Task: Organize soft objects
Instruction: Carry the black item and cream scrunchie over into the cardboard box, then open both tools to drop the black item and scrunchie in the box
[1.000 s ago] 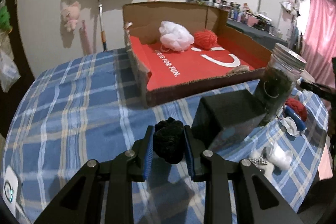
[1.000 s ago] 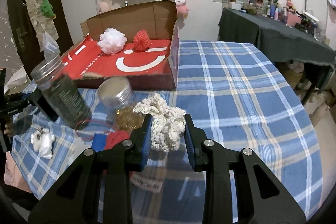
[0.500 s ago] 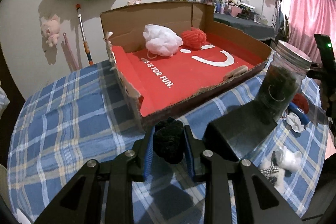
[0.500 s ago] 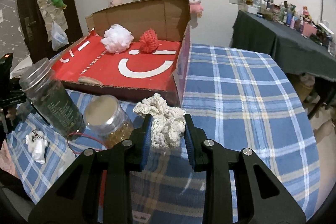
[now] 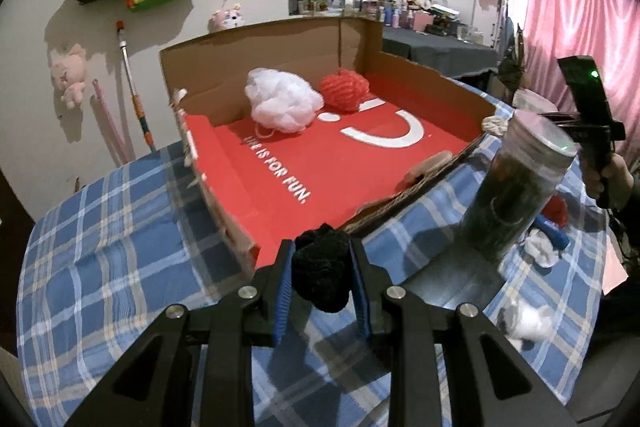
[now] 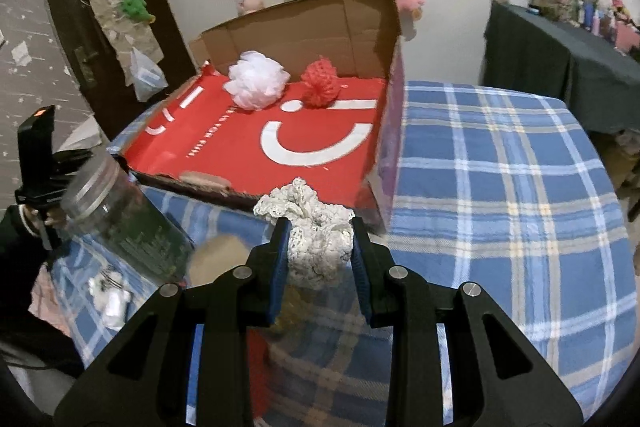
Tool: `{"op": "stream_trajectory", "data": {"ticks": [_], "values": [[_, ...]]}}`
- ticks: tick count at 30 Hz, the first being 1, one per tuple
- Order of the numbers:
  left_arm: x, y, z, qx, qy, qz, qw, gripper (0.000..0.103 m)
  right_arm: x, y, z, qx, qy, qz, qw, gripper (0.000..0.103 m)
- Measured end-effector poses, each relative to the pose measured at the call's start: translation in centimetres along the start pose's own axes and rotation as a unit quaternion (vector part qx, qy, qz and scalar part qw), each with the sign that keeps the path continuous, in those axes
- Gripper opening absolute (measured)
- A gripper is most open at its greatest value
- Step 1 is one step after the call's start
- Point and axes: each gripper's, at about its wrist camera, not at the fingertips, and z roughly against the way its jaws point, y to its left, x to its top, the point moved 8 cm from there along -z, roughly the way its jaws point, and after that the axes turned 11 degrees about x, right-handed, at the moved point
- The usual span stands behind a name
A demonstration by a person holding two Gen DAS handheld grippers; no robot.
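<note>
My left gripper [image 5: 322, 277] is shut on a black fuzzy ball [image 5: 322, 271], held just in front of the near corner of an open cardboard box with a red floor [image 5: 280, 171]. My right gripper [image 6: 318, 259] is shut on a cream crocheted piece [image 6: 308, 227], held before the box's near wall [image 6: 384, 155]. Inside the box, at the back, lie a white mesh pouf [image 5: 282, 103] [image 6: 256, 79] and a red yarn ball [image 5: 344, 89] [image 6: 320, 87].
A tall dark jar with a metal lid [image 5: 516, 187] [image 6: 120, 215] stands on the blue plaid tablecloth [image 5: 100, 247] beside the box. Small white and red soft items [image 5: 540, 247] lie past it, and a white piece [image 6: 110, 299] lies near the jar.
Both grippers have moved forward toward the box with their loads held; the box looms larger and nearer in both views.
</note>
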Motion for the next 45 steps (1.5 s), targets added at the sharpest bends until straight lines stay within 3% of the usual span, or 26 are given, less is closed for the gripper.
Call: {"op": "stream_trajectory", "data": {"ticks": [4,12,18,28,37,45], "values": [[1.6,-0.6,0.2,-0.021,-0.005,-0.005,0.9998,0.028,1.7,0.9,-0.1,0.021,0.000,0.008,1.000,0.028],[4.9,-1.1,-1.1,-0.037,0.004,0.014,0.9992,0.028,6.3,2.0,-2.5,-0.004,0.009,0.044,0.999,0.028],[7.5,-0.4,-4.8,-0.007,0.055,0.057,0.9968,0.028,9.0,1.5,-6.6,-0.048,0.045,0.051,0.997,0.028],[9.2,0.9,-11.9,0.080,0.145,0.057,0.9845,0.028,11.0,-1.8,-14.2,-0.147,0.146,0.042,0.977,0.028],[9.4,2.1,-16.1,0.122,0.185,0.051,0.9739,0.030,10.5,-3.6,-16.9,-0.184,0.185,0.042,0.964,0.028],[9.4,2.5,-16.6,0.130,0.183,0.043,0.9735,0.033,10.0,-4.2,-17.8,-0.193,0.204,0.062,0.958,0.029]]}}
